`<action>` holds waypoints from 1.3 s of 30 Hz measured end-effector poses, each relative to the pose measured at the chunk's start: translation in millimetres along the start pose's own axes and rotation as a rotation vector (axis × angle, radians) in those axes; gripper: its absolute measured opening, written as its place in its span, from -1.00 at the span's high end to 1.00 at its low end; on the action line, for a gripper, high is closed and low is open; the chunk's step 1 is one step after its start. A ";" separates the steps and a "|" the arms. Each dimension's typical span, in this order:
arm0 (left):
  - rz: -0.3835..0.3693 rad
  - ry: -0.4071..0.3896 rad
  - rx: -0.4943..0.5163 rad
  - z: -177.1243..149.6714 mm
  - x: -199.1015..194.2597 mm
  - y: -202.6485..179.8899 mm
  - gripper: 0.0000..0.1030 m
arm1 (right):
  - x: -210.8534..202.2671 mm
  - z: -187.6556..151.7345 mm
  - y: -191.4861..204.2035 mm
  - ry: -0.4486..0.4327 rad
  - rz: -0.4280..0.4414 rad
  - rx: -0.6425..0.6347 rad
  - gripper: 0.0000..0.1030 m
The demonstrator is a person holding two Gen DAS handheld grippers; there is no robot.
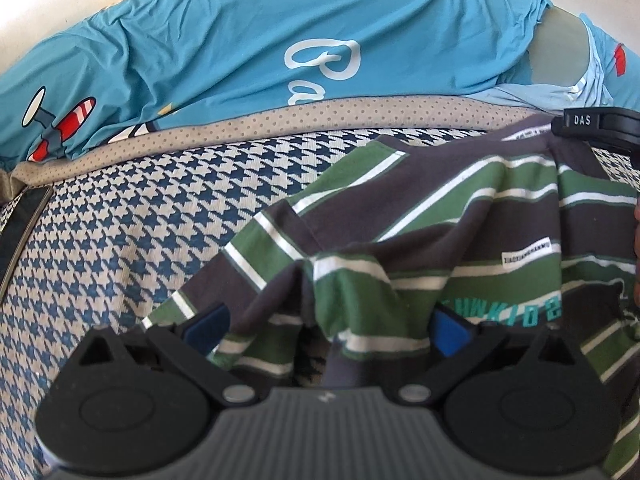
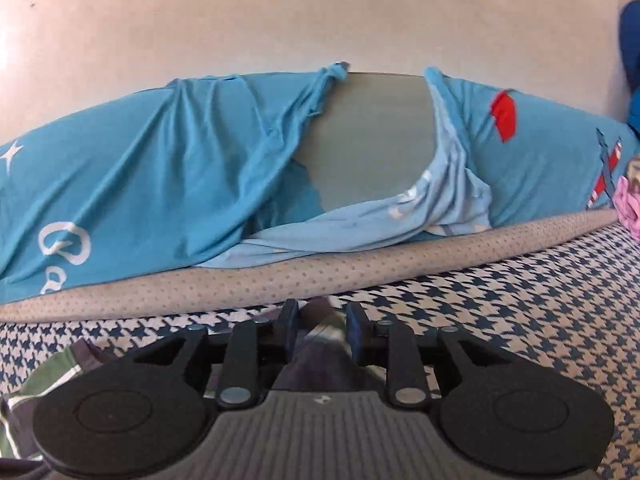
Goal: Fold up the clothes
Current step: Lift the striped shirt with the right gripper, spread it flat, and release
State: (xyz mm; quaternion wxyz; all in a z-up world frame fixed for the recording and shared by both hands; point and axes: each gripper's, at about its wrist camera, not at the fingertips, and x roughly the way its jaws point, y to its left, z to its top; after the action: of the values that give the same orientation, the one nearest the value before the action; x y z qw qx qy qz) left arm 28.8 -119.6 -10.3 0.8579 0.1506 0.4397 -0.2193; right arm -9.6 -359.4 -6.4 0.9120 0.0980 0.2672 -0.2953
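Lying rumpled on the houndstooth bed cover (image 1: 132,216), the striped shirt (image 1: 440,232) runs lengthwise between the spread-wide left hand-held gripper (image 1: 328,328) and right hand-held gripper (image 2: 322,330), clenched on its cloth

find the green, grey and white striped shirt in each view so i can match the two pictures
Left wrist view: the striped shirt fills the centre and right, bunched on the houndstooth cover.
Right wrist view: only a corner of it shows at lower left, plus a blurred fold between the right gripper fingers.
Shared landmark: the blue printed cloth above the dotted beige band.
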 end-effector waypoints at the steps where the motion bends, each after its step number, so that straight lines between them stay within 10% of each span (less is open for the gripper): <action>1: 0.014 -0.002 0.004 -0.6 -0.4 -0.9 -1.00 | -4.2 0.8 -0.1 -0.009 0.000 0.000 0.46; 11: -0.016 -0.088 -0.009 -7.4 -29.1 -14.7 -1.00 | -42.3 -2.1 37.4 -0.025 0.137 -0.148 0.15; 39: -0.303 0.001 0.178 -96.3 -97.2 -103.8 -1.00 | -166.0 -33.3 -43.9 0.000 -0.079 -0.230 -0.08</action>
State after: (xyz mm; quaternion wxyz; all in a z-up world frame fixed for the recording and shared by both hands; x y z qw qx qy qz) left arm -140.5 -141.5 7.9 0.7982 0.1579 0.4365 -0.3840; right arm -163.2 -302.9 55.3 0.9048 -0.0180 0.3030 -0.2986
